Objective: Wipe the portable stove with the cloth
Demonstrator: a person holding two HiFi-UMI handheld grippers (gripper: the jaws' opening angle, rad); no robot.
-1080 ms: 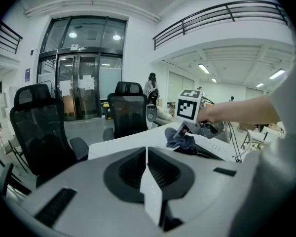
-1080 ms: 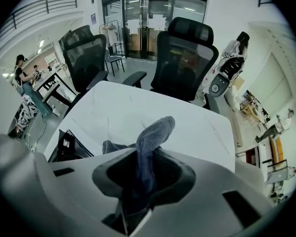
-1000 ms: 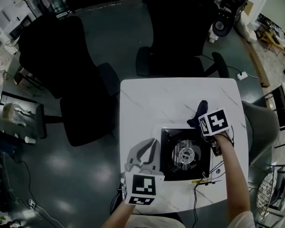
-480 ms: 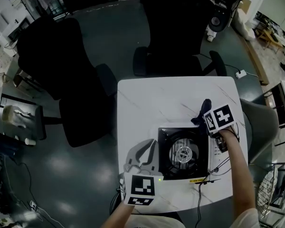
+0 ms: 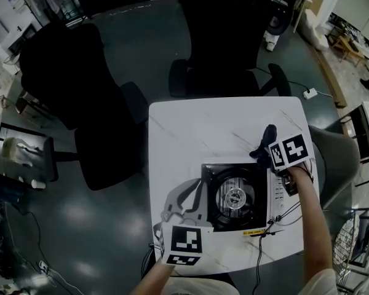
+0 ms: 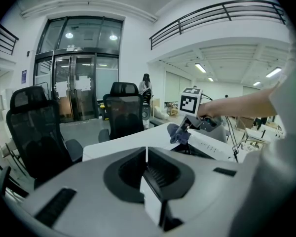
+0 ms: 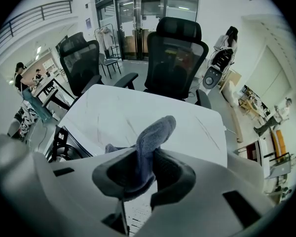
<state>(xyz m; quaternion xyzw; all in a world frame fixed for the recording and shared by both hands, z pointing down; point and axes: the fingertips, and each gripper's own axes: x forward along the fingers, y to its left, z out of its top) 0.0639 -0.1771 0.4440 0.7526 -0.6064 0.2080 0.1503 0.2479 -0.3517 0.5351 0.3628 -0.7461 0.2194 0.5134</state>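
My right claw (image 5: 269, 153) is clamped on the cloth (image 5: 265, 141), whose loose end stands up between the jaws. Since a second ago it has slid rightward, off the burner side, and now sits at the stove's (image 5: 234, 196) far right corner, with the cloth touching the edge there. My left claw (image 5: 183, 206) has stayed low at the near left of the table (image 5: 197, 128), just beside the stove, with its jaws together on nothing.
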